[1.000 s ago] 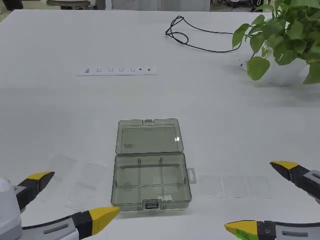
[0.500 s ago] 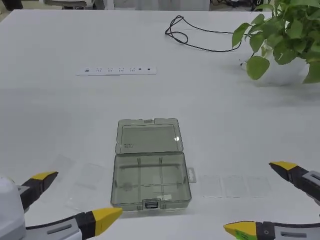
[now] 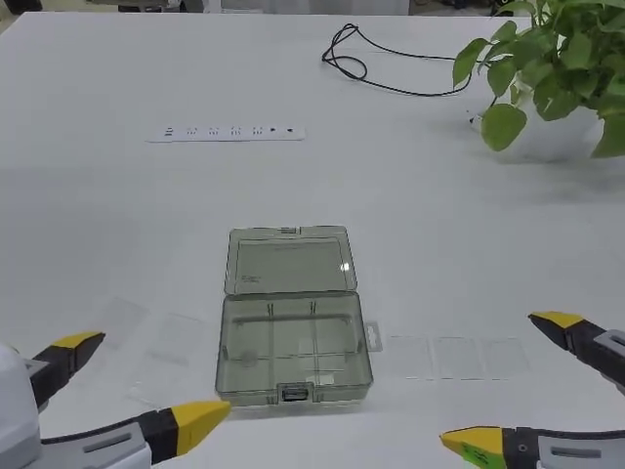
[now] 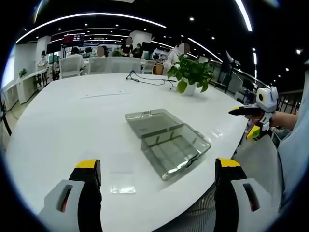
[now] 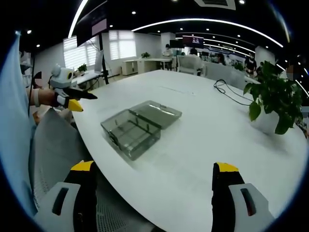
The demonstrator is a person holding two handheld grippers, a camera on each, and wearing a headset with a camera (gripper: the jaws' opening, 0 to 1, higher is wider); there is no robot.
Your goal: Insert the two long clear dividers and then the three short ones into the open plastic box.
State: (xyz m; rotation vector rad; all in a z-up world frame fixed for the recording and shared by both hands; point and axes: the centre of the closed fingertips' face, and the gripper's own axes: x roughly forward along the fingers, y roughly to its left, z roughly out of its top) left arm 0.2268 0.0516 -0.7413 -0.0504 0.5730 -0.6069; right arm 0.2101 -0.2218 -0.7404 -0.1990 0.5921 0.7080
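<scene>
So, this looked like the very start of the job, with nothing picked up yet. The left gripper (image 3: 137, 384) had its jaws spread wide with nothing between them. The right gripper (image 3: 512, 382) was the same, wide apart and empty. Both hung low at the near edge of the table (image 3: 439, 225).

The open box (image 3: 293, 357) sat flat between them, latch side toward the person, with its lid (image 3: 290, 261) folded back behind it. I could make out faint lines inside the tray, but honestly couldn't tell if those were moulded slots or something already seated.

The clear pieces were hard to spot on the white top. Three short dividers (image 3: 457, 358) lay flat in a row just right of the box. Left of the box were a couple of faint clear sheets that I took to be the long dividers (image 3: 178, 340), near the left gripper's jaws. Their edges were too washed out to be sure of the shape.

My read was step one, long dividers first, so the next move belonged to the left gripper. The tricky bit was that they lay flat. A jaw would need to catch an edge, then the piece would have to be stood upright and lined up with the slots. The power strip (image 3: 227, 133), cable (image 3: 376, 68) and plant (image 3: 552, 68) were well apart at the far side, no bother.
</scene>
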